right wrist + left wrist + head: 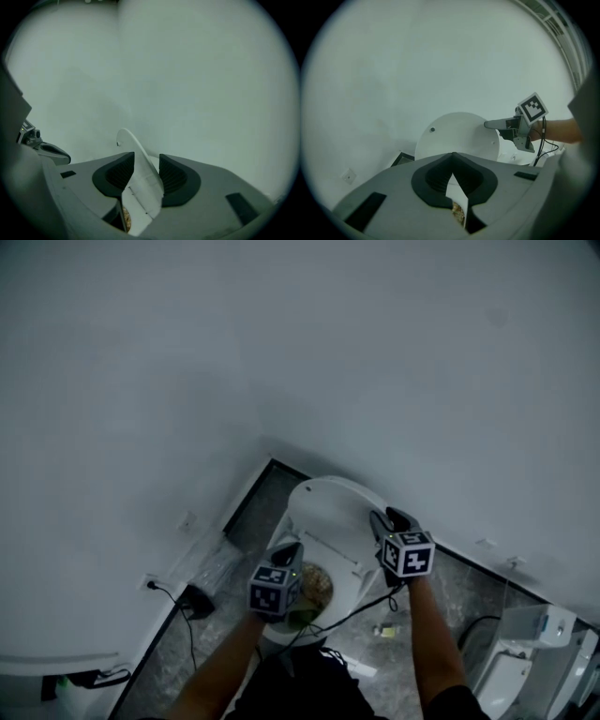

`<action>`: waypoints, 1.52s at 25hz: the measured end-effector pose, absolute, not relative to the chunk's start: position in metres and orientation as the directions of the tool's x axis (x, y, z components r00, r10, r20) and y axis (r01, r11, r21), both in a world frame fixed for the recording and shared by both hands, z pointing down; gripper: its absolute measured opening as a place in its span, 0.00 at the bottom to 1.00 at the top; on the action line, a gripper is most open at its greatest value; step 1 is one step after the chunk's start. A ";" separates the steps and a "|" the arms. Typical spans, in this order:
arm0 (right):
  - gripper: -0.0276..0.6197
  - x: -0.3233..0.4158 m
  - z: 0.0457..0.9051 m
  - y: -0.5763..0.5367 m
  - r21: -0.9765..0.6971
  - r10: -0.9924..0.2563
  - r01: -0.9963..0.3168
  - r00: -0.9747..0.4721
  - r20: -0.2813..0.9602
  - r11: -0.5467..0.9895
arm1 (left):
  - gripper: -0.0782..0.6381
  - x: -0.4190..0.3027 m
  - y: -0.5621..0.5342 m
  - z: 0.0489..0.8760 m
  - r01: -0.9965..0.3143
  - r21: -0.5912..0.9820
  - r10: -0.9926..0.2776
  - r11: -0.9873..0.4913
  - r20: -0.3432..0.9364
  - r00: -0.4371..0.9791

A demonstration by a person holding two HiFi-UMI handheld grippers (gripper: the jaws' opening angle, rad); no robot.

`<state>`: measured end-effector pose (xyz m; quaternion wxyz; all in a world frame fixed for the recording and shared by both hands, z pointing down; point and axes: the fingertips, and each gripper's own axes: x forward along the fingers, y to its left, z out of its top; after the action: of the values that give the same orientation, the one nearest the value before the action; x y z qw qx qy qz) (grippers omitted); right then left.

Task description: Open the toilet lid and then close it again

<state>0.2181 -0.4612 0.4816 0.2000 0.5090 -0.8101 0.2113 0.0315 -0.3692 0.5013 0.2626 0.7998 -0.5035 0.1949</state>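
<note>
Toilet lid (328, 510) is up. Right tool (390, 520) is spread open around its edge, not gripping; left tool (286, 553) is pinched together, empty.

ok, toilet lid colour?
The toilet lid is plain white; left gripper view shows it best.

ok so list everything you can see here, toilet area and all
toilet: 1, white, centre, brownish matter inside
toilet lid: 1, white, raised
second toilet: 1, white, bottom right
floor: 1, dark grey, around toilet
power adapter: 1, black, floor at left, cabled to wall socket
small object: 1, yellowish, floor right of toilet, unidentifiable
left hand-held gripper: 1, grey, jaws together, at toilet's left side
right hand-held gripper: 1, grey, jaws apart around lid edge
forearms: 2, bare, bottom of head view
</note>
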 end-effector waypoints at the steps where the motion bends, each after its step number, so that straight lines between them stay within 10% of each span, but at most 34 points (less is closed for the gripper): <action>1: 0.31 0.220 0.481 -0.461 -0.136 -0.745 -0.913 -0.393 0.540 0.383 | 0.12 0.028 -0.365 0.502 -0.909 0.233 -0.704 -0.346 0.576 0.416; 38: 0.26 0.105 0.511 -0.245 -0.028 -0.683 -0.863 -0.419 0.598 0.505 | 0.12 0.007 -0.268 0.530 -0.862 0.265 -0.651 -0.433 0.569 0.502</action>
<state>0.1055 -0.2451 0.5107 0.2671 0.4681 -0.8254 0.1682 0.0072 -0.2680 0.5299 0.2695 0.8237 -0.4592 0.1949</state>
